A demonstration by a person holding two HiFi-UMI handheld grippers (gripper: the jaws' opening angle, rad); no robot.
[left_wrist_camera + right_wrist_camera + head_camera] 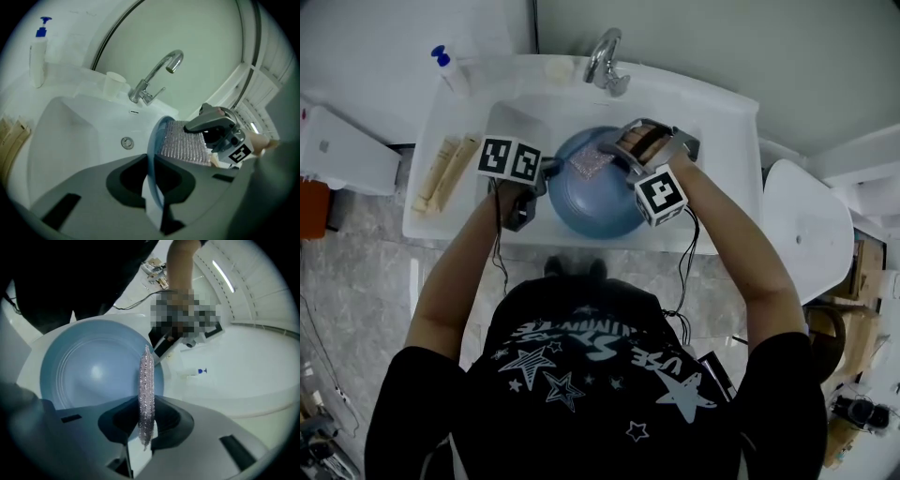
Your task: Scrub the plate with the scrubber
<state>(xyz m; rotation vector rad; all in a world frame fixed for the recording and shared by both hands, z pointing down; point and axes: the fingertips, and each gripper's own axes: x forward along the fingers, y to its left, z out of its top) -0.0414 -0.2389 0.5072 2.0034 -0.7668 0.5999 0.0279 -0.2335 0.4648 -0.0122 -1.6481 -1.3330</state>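
Observation:
A blue plate (591,195) is held over the white sink (469,112). My left gripper (546,174) is shut on its left rim; in the left gripper view the plate (153,150) stands edge-on between the jaws (152,187). My right gripper (617,155) is shut on a glittery silver-pink scrubber (592,163) that lies on the plate's upper face. In the right gripper view the scrubber (146,390) runs edge-on out of the jaws (145,425) across the plate (89,376). From the left gripper view the scrubber (183,143) shows flat against the plate, under the right gripper (216,127).
A chrome tap (606,62) stands at the back of the sink, with a pump bottle (450,70) at the back left corner and a small white cup (112,85) beside the tap. Tubes (445,171) lie on the sink's left ledge. A white toilet (806,230) is at the right.

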